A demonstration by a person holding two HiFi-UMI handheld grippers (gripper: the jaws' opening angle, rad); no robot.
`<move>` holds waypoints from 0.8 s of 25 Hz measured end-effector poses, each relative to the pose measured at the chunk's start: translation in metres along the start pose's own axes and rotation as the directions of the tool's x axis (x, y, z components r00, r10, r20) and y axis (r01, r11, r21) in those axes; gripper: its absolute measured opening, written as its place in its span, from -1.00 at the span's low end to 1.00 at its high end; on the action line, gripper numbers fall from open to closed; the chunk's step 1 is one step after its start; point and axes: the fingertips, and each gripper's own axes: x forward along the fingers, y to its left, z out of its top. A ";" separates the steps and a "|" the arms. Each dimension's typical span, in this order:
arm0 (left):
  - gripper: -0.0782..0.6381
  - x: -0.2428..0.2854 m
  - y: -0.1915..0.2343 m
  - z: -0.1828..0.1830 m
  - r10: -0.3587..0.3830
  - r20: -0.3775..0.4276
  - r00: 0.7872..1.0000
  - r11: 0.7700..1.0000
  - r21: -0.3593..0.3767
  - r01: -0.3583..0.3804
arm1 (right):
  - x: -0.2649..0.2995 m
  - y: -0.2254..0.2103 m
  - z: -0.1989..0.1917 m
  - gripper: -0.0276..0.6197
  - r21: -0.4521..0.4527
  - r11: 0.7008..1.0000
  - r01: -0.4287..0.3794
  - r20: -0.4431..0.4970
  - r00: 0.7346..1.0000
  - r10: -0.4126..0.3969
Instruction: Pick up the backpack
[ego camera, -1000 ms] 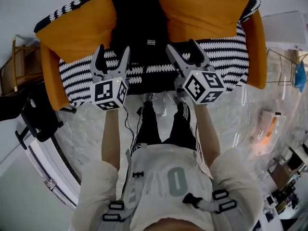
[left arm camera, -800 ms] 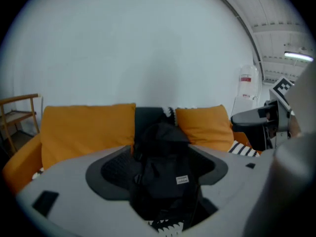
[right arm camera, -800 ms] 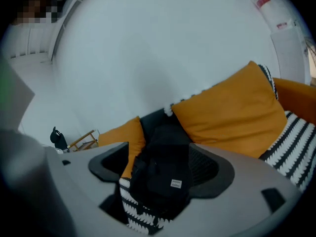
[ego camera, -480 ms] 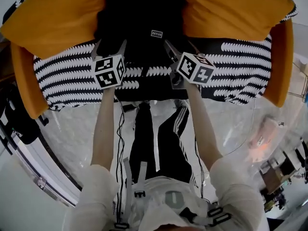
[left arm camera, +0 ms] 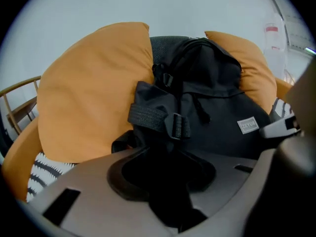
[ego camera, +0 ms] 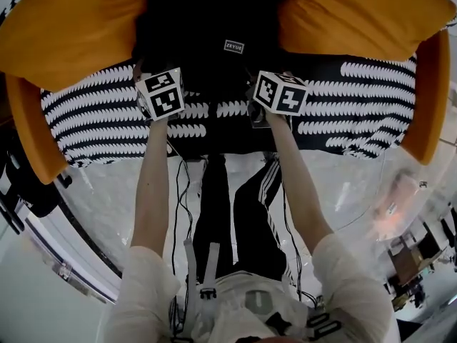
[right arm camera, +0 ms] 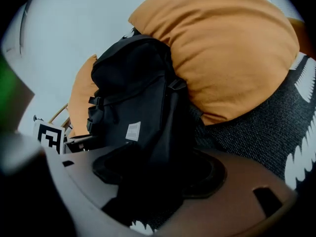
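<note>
- Left gripper point(left arm camera: 165, 179) & right gripper point(right arm camera: 148, 181) each clamp the black fabric backpack point(ego camera: 207, 20) low down; loose fabric may slip.
- Bag may drag the plump orange cushions point(ego camera: 71, 27) on lift.

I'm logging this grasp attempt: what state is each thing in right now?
backpack: upright on the sofa, flap closed, not yet lifted.
left gripper: shut on the backpack's fabric.
right gripper: shut on the backpack's fabric.
left cushion: propped up, pressed against the backpack.
right cushion: propped up, bulging against the backpack.
sofa: seat bears the backpack and both cushions.
</note>
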 end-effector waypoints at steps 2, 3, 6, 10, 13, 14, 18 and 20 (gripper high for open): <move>-0.42 0.001 0.001 -0.001 -0.008 -0.001 1.000 1.000 0.005 0.008 | 0.001 0.000 -0.001 -0.03 -0.007 1.000 0.001 -0.007 1.000 -0.001; -0.47 0.000 0.001 -0.002 -0.007 -0.001 1.000 1.000 0.007 0.007 | 0.001 0.000 -0.001 -0.08 -0.011 1.000 0.000 -0.008 1.000 0.000; -0.56 -0.003 -0.002 0.000 0.002 0.016 1.000 1.000 0.024 -0.002 | -0.003 0.003 0.001 -0.34 -0.021 1.000 -0.009 0.006 1.000 0.009; -0.63 -0.015 -0.005 0.008 0.003 0.055 0.998 0.999 0.045 -0.006 | -0.006 0.010 0.005 -0.49 -0.057 0.998 0.013 0.009 1.000 -0.012; -0.66 -0.030 -0.012 0.015 -0.015 0.068 0.998 0.999 0.044 0.012 | -0.018 0.010 0.008 -0.54 -0.071 0.997 0.037 0.006 0.999 -0.037; -0.66 -0.037 -0.015 0.018 -0.021 0.072 0.997 0.999 0.040 0.018 | -0.024 0.010 0.008 -0.55 -0.075 0.996 0.045 0.004 0.999 -0.045; -0.67 -0.067 -0.011 0.024 -0.025 0.099 0.995 1.000 0.010 0.024 | -0.044 0.024 0.006 -0.58 -0.089 0.994 0.062 0.000 0.998 -0.062; -0.67 -0.085 -0.009 0.029 -0.023 0.112 0.993 1.000 -0.001 0.023 | -0.058 0.032 0.006 -0.59 -0.094 0.993 0.071 0.003 0.997 -0.071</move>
